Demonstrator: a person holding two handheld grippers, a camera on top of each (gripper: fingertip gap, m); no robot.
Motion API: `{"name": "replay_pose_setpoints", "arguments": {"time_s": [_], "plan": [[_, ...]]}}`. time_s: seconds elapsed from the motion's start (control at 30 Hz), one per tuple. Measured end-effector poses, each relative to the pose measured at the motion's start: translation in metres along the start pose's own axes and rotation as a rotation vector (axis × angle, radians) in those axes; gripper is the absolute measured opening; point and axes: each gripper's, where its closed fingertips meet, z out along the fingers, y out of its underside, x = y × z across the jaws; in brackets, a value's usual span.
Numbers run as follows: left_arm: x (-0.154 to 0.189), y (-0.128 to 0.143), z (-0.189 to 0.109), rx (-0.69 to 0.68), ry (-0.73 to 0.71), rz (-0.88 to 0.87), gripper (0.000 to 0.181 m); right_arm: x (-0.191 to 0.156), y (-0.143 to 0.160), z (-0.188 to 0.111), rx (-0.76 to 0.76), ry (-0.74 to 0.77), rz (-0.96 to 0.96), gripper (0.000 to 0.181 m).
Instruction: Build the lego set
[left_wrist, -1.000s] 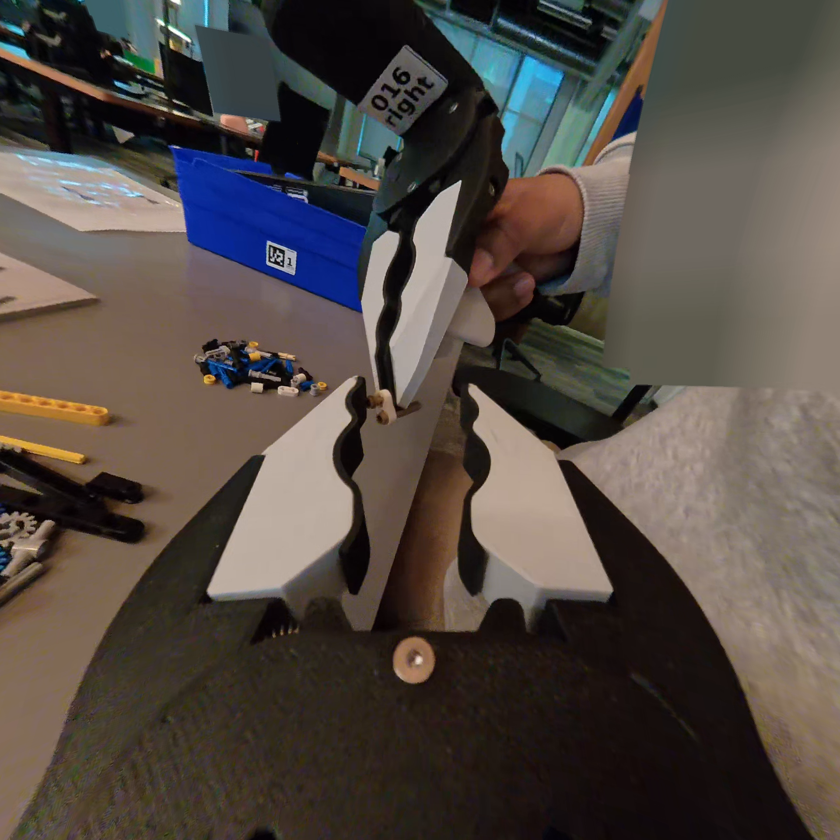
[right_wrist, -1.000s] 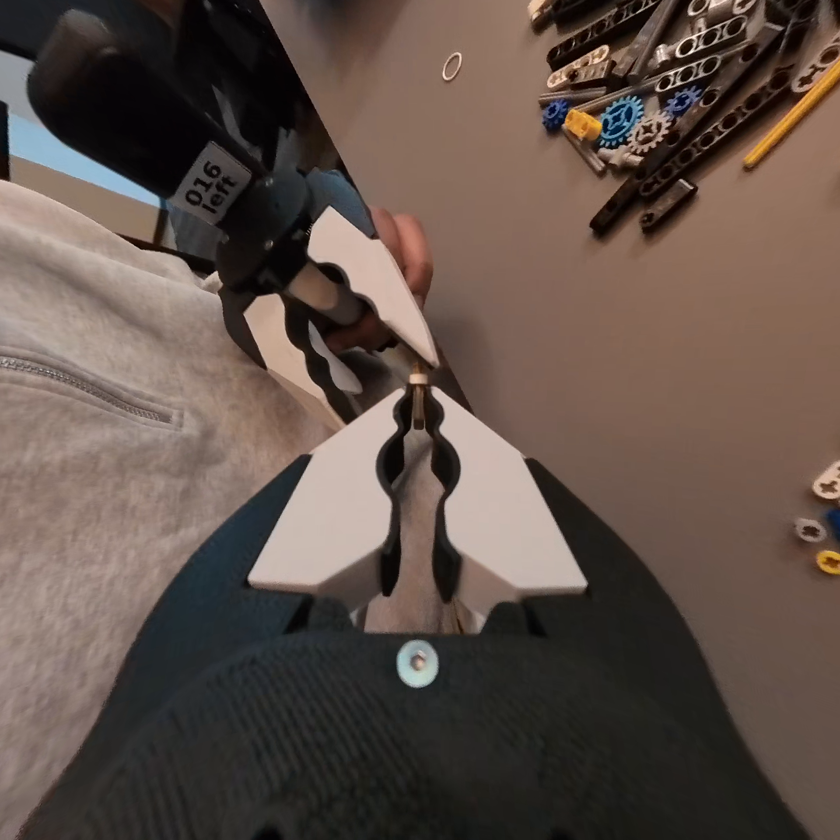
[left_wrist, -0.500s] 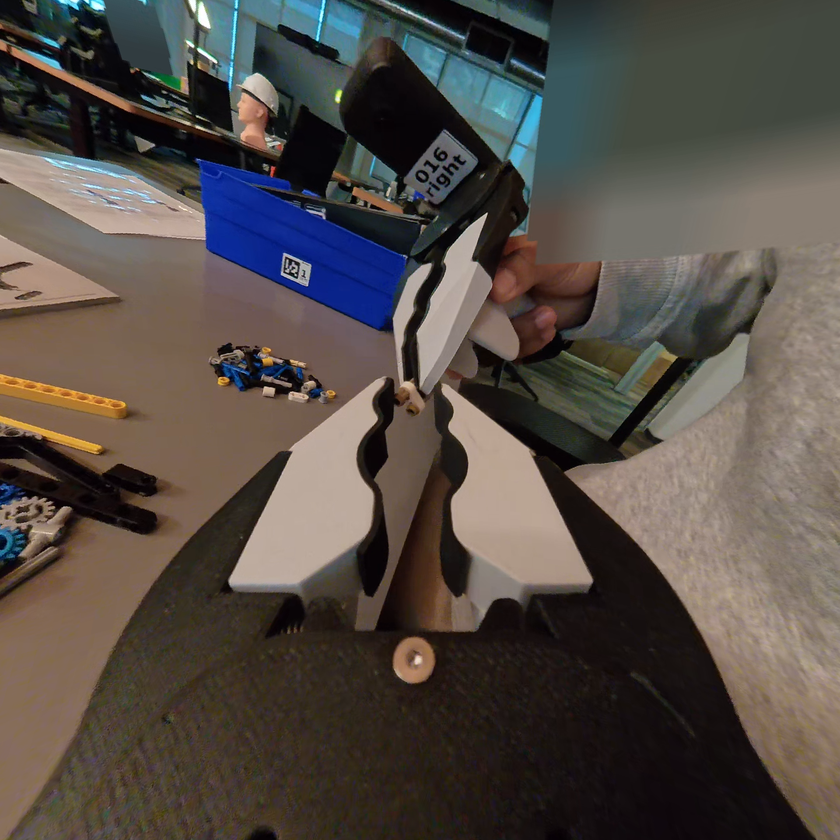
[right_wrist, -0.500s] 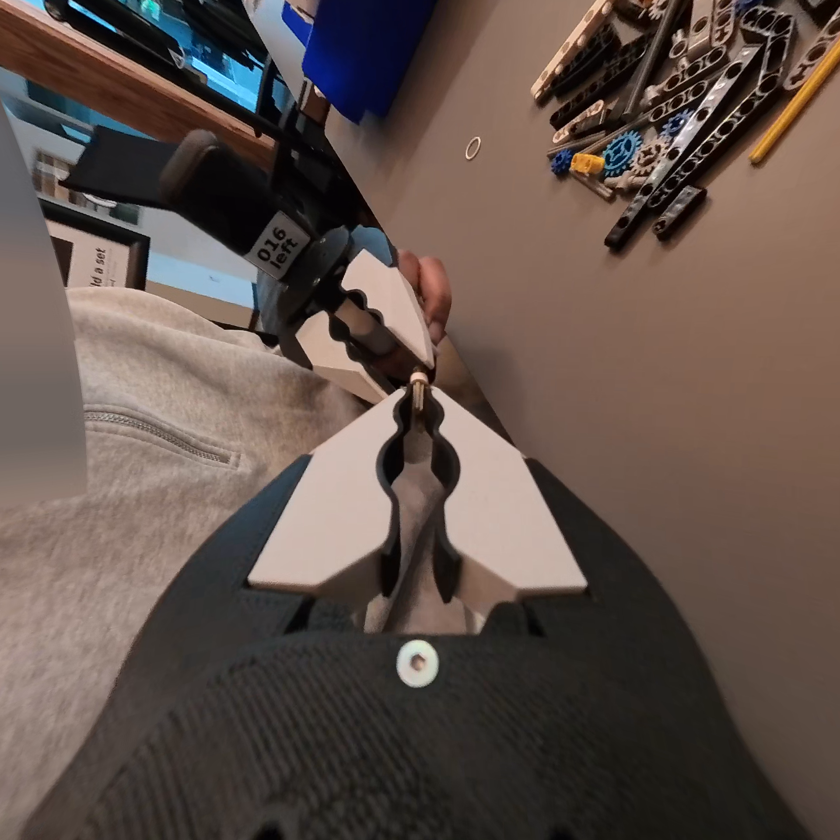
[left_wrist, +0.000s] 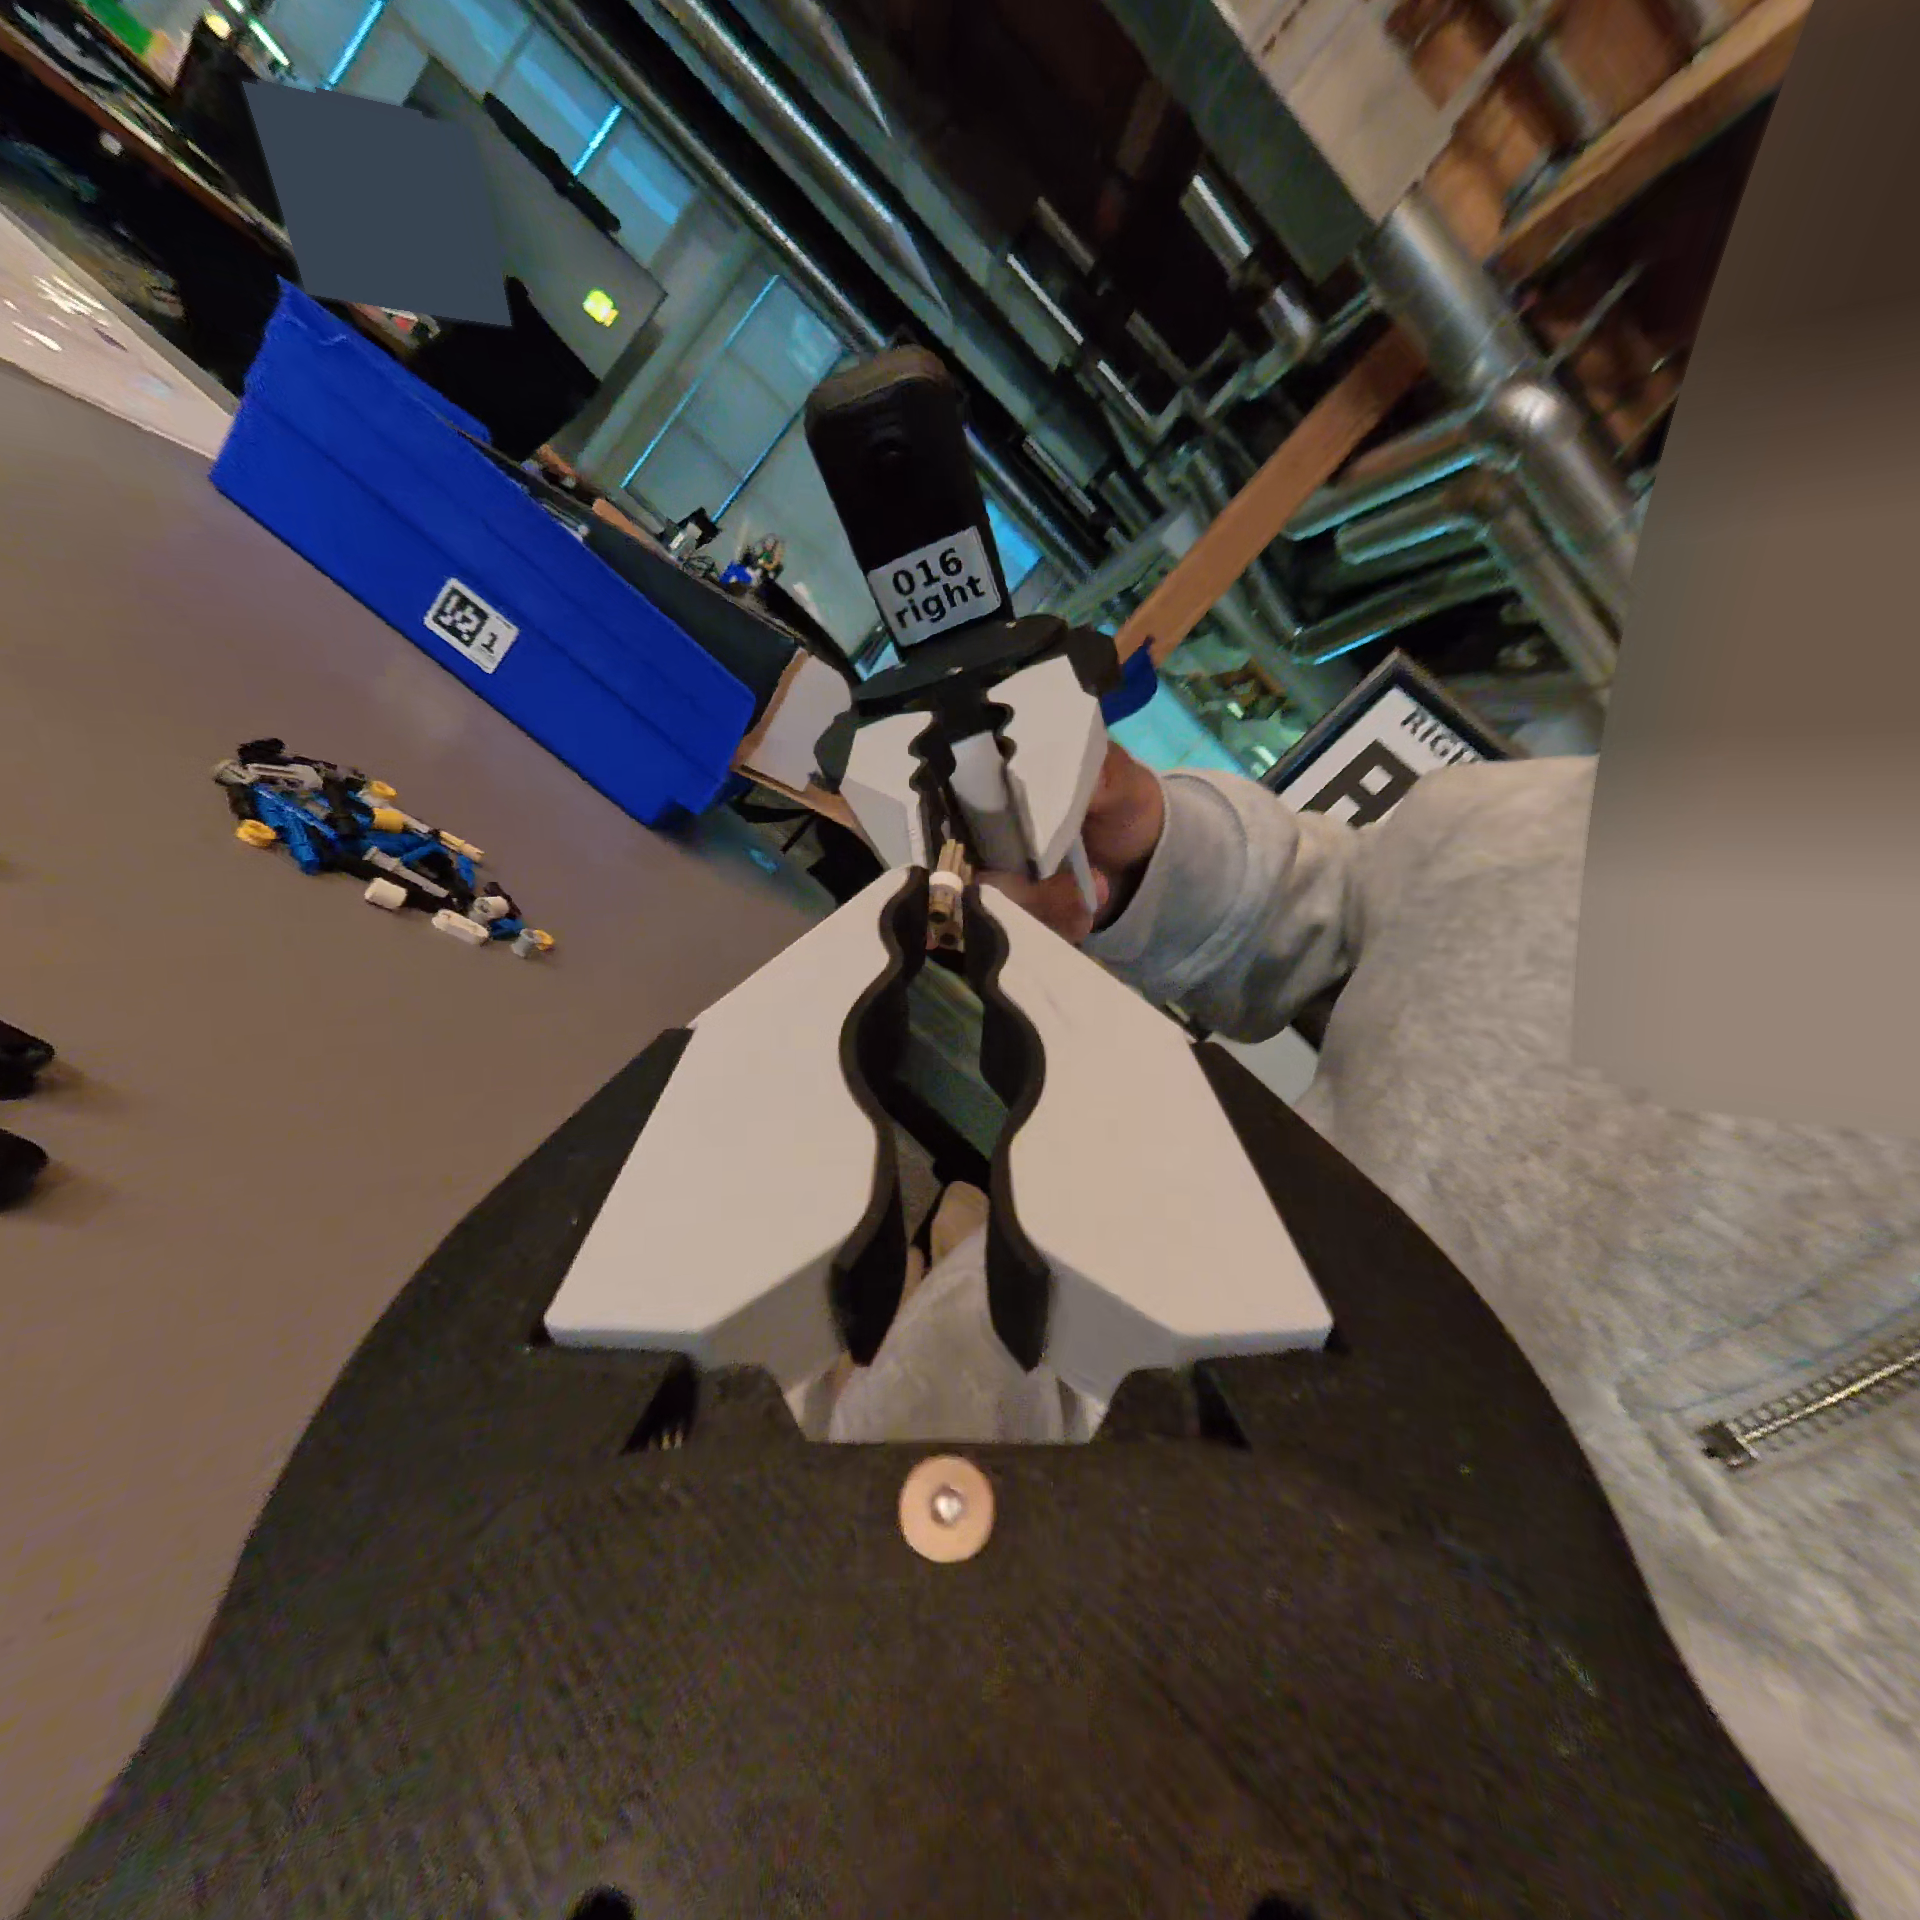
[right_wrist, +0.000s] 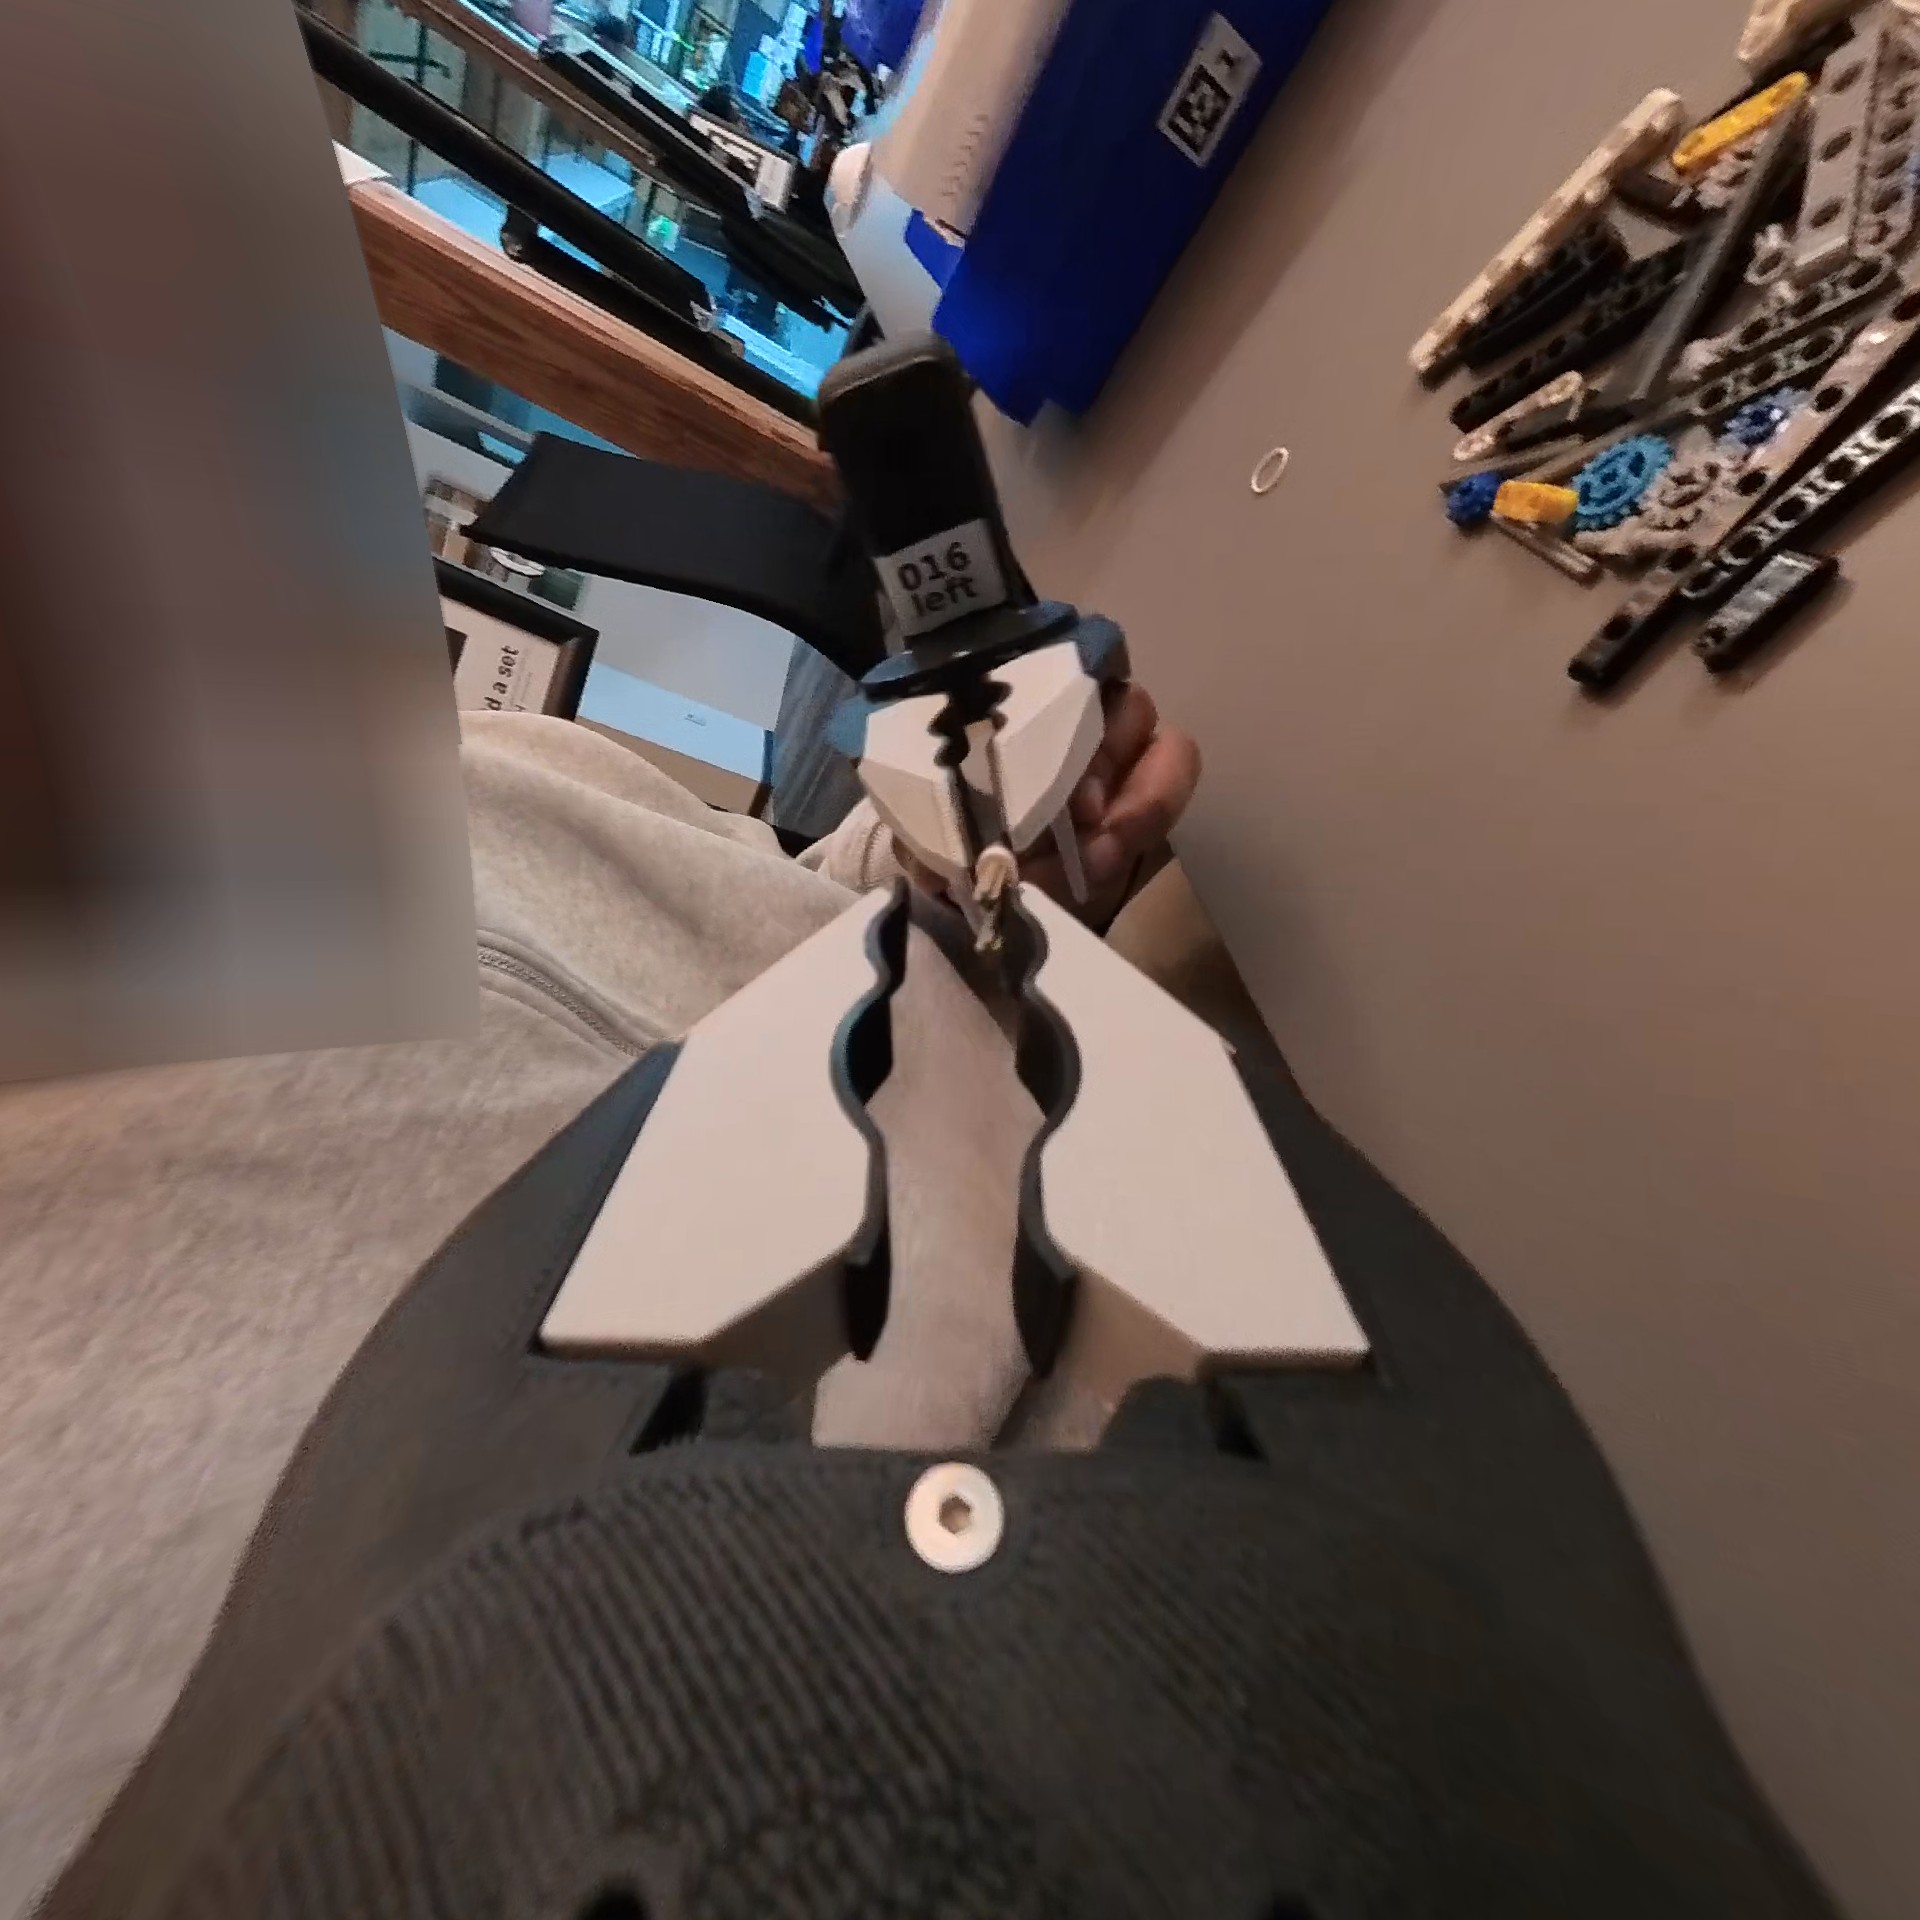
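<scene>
Gripping a short tan pin (left_wrist: 943, 920) with a white collar between its closed tips, the left gripper (left_wrist: 940, 894) is held in the air off the table edge, in front of a grey fleece sweatshirt (left_wrist: 1558, 1247) with a metal zip (left_wrist: 1818, 1403). The right gripper (right_wrist: 966, 914) faces it tip to tip, its jaws narrowly parted around the pin's free end; contact cannot be judged.

Each gripper's black camera housing carries a white printed label (left_wrist: 938, 589). The blue plastic bin (left_wrist: 416, 520) bears a square black-and-white coded tag (left_wrist: 470, 627).

The fingers (left_wrist: 748, 1143) are smooth, pale grey wedges with wavy black inner pads, set in a coarse, ridged black body. On the matt grey-brown table (left_wrist: 312, 1143) lie a heap of small blue, black and yellow parts (left_wrist: 353, 831), a spread of perforated beams and gears (right_wrist: 1714, 416), and a thin ring (right_wrist: 1270, 470)
</scene>
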Motion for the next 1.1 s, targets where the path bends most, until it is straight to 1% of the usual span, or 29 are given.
{"name": "replay_pose_setpoints", "arguments": {"time_s": [0.07, 0.17, 0.3, 0.57, 0.67, 0.83, 0.9, 0.97, 1.1], "plan": [[-0.001, -0.004, -0.002, 0.028, 0.011, -0.046, 0.003, 0.0, -0.001, 0.001, -0.002, 0.017, -0.032, 0.022], [-0.003, -0.012, -0.006, 0.092, 0.042, -0.128, 0.003, 0.008, 0.0, 0.001, -0.023, 0.124, -0.16, 0.019], [-0.004, -0.017, -0.009, 0.129, 0.058, -0.169, 0.003, 0.008, -0.007, 0.003, -0.024, 0.206, -0.276, 0.017], [-0.001, -0.014, -0.004, 0.139, 0.065, -0.189, 0.003, 0.007, -0.01, 0.01, -0.029, 0.231, -0.324, 0.006], [-0.001, -0.013, -0.004, 0.139, 0.064, -0.19, 0.003, 0.007, -0.01, 0.009, -0.033, 0.246, -0.346, 0.005], [-0.005, -0.012, -0.004, 0.13, 0.039, -0.175, 0.001, 0.013, -0.007, 0.003, -0.086, 0.314, -0.361, 0.005], [-0.009, -0.015, -0.007, 0.141, 0.024, -0.187, 0.008, 0.025, -0.001, -0.009, -0.138, 0.405, -0.346, 0.005], [-0.012, -0.017, -0.009, 0.14, 0.012, -0.192, 0.01, 0.046, 0.012, -0.028, -0.217, 0.552, -0.331, 0.005], [-0.016, -0.016, -0.011, 0.119, -0.026, -0.161, 0.01, 0.091, 0.054, -0.085, -0.381, 0.88, -0.247, 0.006]]}}
